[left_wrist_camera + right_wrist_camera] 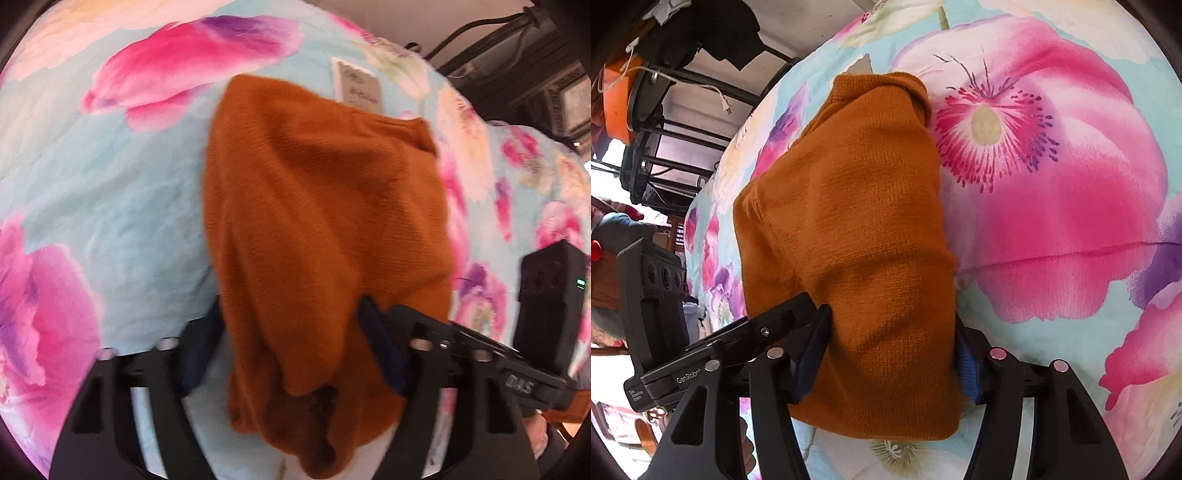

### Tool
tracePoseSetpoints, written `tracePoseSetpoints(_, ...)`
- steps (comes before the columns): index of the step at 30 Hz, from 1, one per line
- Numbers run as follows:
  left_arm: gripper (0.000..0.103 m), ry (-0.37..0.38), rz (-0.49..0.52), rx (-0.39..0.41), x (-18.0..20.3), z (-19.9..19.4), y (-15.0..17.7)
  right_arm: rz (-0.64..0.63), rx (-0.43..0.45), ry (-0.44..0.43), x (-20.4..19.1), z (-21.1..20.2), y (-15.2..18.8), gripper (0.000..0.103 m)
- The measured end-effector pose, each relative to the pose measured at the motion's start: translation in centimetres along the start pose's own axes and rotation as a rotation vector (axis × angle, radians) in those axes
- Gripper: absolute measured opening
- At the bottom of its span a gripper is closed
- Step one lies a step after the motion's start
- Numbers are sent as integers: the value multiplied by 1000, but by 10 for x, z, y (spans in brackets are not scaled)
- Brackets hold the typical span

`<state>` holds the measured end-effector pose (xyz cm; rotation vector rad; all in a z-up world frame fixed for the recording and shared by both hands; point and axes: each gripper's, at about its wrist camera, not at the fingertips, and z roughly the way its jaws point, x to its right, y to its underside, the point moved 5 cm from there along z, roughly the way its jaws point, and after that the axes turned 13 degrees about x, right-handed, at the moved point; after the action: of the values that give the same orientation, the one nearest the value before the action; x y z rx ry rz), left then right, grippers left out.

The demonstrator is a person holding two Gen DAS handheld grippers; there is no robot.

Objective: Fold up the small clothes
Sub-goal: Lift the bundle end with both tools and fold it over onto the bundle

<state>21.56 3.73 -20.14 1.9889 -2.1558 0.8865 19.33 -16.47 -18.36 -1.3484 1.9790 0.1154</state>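
So both views are looking down at a rust-orange knit sweater (325,206) lying bunched on a bed with a floral bedspread (110,206), light blue with big pink flowers. In the left wrist view the sweater runs from the upper middle of the frame down to the bottom centre, and the left tool (291,354) straddles its lower end: one blue-padded finger (199,350) sits at the left edge of the fabric, the other at the right with a fold draped over it. The knit fills the gap, but whether the pads actually squeeze it, I can't tell; the frame is blurry there. A small white tag (356,86) lies on the bedspread just above the sweater.

Right wrist view: same deal. The right tool (890,358) has the sweater's near end between its blue pads (812,354), fabric touching both sides, so it looks clamped on the knit. The sweater stretches up toward the top centre, collar end near a big pink poppy print. The other tool's black body shows at the lower left, and a dark metal rack (665,122) stands off the bed at the upper left.
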Motion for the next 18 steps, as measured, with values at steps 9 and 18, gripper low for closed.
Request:
tracePoseSetpoints(9,59,-5,-9,-2,3,3,3,-8,14,13,-3,-1,2,52)
tracePoseSetpoints(18,35,-24,64,94,21,-24,-13,-97,85,28,-30,-21,-6,45)
